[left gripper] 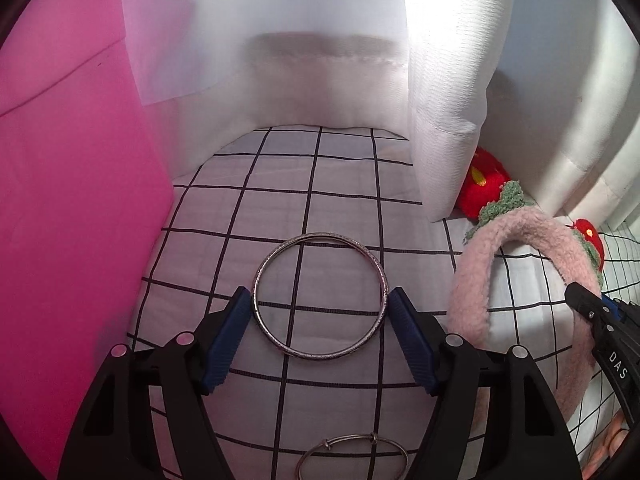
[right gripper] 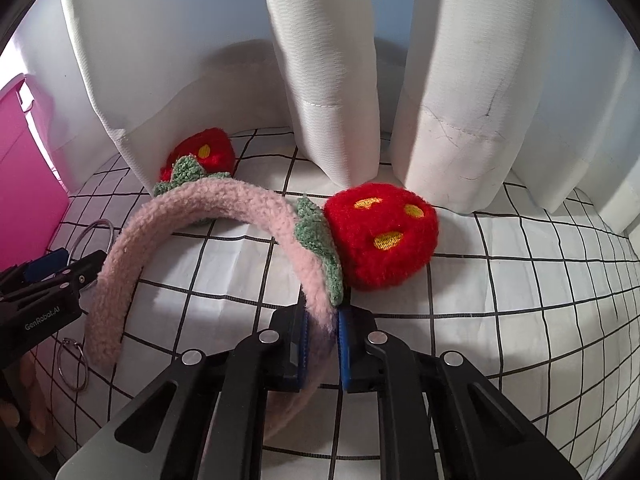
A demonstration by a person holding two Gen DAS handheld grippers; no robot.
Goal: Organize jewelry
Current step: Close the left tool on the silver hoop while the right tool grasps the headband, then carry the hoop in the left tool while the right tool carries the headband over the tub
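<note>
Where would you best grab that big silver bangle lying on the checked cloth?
Probably across its width, from above: the bangle lies flat, so pads on opposite outer edges would pinch the rim. The left gripper already straddles it that way, pads at or near its sides.

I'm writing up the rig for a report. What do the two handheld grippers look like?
Both match: the left gripper and right gripper have black plastic frames with triangular cut-outs, round silver pins at the joints, and ribbed blue pads on the fingers. Seen from the side, one carries white lettering "GenRobot.AI", the other the letters "DAS". No cables or sleeves show.
</note>
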